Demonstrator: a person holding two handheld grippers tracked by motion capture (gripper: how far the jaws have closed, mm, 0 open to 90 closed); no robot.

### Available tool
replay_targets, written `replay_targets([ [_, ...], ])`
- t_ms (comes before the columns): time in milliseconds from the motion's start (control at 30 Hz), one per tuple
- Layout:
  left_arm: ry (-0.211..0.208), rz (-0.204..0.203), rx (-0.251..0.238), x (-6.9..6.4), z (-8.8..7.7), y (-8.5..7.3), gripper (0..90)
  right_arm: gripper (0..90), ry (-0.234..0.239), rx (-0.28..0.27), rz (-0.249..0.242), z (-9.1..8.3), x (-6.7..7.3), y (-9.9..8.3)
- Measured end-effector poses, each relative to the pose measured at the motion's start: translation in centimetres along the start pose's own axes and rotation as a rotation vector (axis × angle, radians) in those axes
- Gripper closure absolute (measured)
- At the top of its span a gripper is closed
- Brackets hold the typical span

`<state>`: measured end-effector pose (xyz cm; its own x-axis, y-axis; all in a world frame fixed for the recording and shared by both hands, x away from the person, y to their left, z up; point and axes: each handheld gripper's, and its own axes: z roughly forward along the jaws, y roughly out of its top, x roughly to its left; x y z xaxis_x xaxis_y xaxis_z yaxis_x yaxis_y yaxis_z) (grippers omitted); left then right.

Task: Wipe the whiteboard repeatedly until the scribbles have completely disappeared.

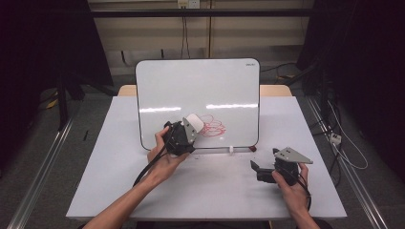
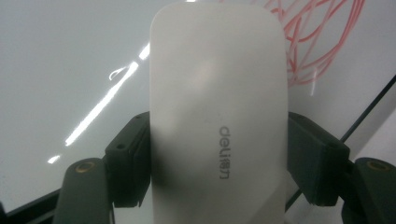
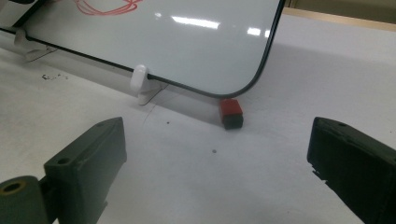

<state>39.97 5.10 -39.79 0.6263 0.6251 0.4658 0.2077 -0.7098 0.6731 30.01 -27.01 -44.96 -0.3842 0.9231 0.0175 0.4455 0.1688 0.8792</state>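
Right claw (image 3: 217, 172) jaws wide apart over table (image 3: 187, 163); red-black block (image 3: 231, 113) under whiteboard (image 3: 187, 42) corner.

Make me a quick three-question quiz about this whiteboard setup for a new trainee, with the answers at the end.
1. True or false: the left gripper is shut on a white eraser.
2. Which colour is the scribble on the whiteboard? A) blue B) red C) green
3. Fill in: the right gripper rests on the table with its jaws ____.

Key
1. True: its two jaws press against the eraser's sides, which is held near the scribble.
2. B, red.
3. Open, with nothing between them; a small red and black block lies ahead of it, by the whiteboard's lower corner.
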Motion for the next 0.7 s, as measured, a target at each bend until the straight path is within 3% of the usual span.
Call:
replay_targets([
  [167, 0.009, -0.029, -0.017, 0.8, 0.1, 0.8, 30.6, 4.6, 0.0, -0.001, 0.002, -0.1, 0.0, 0.0],
  [533, 0.018, -0.049, -0.018, 2.4, 0.3, 2.8, 30.6, 4.6, -0.001, -0.005, 0.003, -0.2, -0.1, 0.0],
  [700, 0.035, -0.047, -0.017, 2.4, 0.5, 3.2, 30.6, 4.6, -0.002, -0.008, 0.001, -0.2, -0.1, 0.0],
])
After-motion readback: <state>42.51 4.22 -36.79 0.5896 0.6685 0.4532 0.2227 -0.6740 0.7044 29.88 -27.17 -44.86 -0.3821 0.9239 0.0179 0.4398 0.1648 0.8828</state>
